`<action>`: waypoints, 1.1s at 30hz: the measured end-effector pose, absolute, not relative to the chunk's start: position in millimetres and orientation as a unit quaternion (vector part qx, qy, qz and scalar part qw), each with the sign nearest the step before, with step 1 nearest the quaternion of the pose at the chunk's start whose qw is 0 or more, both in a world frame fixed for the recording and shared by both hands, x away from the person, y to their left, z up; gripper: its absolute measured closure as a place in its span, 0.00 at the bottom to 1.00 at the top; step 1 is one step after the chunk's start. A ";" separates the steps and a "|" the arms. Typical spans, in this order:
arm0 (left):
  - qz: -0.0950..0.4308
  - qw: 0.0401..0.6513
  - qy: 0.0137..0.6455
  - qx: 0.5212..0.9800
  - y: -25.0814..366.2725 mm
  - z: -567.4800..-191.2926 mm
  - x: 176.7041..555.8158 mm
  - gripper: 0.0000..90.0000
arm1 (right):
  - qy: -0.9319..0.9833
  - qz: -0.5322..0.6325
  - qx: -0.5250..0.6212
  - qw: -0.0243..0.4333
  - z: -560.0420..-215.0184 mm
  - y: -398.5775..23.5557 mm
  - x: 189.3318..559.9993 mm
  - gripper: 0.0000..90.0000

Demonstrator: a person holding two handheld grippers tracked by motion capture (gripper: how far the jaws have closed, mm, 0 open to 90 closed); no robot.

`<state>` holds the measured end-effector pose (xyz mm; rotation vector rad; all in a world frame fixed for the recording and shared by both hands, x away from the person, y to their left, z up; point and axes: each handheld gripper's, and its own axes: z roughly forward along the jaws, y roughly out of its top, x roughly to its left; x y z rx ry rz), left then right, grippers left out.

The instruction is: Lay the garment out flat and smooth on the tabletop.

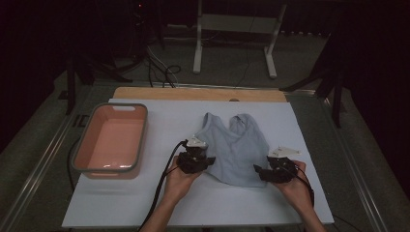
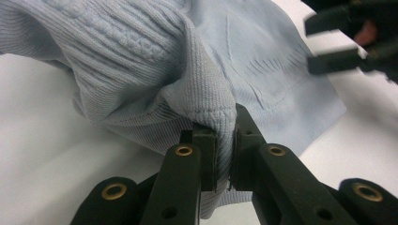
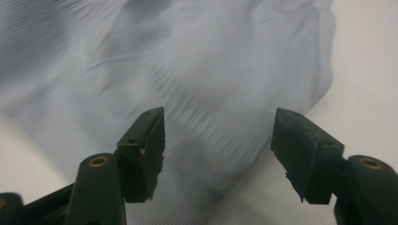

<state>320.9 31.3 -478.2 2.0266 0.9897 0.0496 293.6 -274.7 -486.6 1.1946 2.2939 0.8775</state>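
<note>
Pinching fold of pale blue ribbed knit garment (image 2: 155, 70), left gripper (image 2: 224, 136) jaws clamped; right gripper (image 3: 218, 140) jaws apart over cloth on white table (image 1: 159, 203).

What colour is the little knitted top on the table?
The knitted top is pale blue with fine ribbing, seen best in the left gripper view.

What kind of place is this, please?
Probably a lab or studio set up for recording handling work, not a home. A white table stands among dark curtains, with loose cables and a metal stand on the floor behind. On the table lie a blue top and a pink tub.
</note>
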 end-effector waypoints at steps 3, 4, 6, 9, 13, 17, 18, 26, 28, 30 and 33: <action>0.021 0.430 0.398 0.810 30.6 -476.9 321.5 0.94 | 0.828 0.319 0.413 0.203 -483.8 -272.5 279.2 0.38; 0.021 0.431 0.398 0.810 30.2 -476.5 321.7 0.94 | 0.829 0.320 0.410 0.204 -483.3 -272.1 274.6 0.37; 0.022 0.429 0.397 0.811 29.9 -475.6 322.3 0.94 | 0.833 0.319 0.403 0.205 -483.5 -271.1 266.1 0.37; 0.023 0.428 0.397 0.811 29.6 -474.5 322.9 0.94 | 0.836 0.318 0.399 0.202 -485.8 -272.8 256.2 0.37; 0.023 0.430 0.399 0.810 29.3 -473.4 324.1 0.94 | 0.840 0.312 0.397 0.197 -492.4 -274.6 246.5 0.36; 0.023 0.430 0.399 0.809 28.7 -472.4 324.9 0.94 | 0.845 0.304 0.396 0.193 -497.3 -277.1 240.9 0.35; 0.023 0.430 0.399 0.810 28.6 -472.1 325.1 0.94 | 0.845 0.300 0.396 0.196 -498.2 -277.2 239.8 0.35; 0.022 0.430 0.398 0.810 29.1 -470.5 325.0 0.94 | 0.853 0.281 0.391 0.202 -505.3 -273.7 233.7 0.34; 0.022 0.431 0.398 0.810 29.1 -470.2 324.7 0.94 | 0.855 0.274 0.387 0.212 -507.0 -271.4 232.7 0.35; 0.021 0.431 0.398 0.810 29.1 -470.0 324.5 0.94 | 0.858 0.265 0.381 0.221 -508.4 -269.9 232.3 0.36; 0.020 0.430 0.398 0.811 29.3 -470.2 324.7 0.94 | 0.858 0.256 0.381 0.230 -510.7 -269.7 233.2 0.39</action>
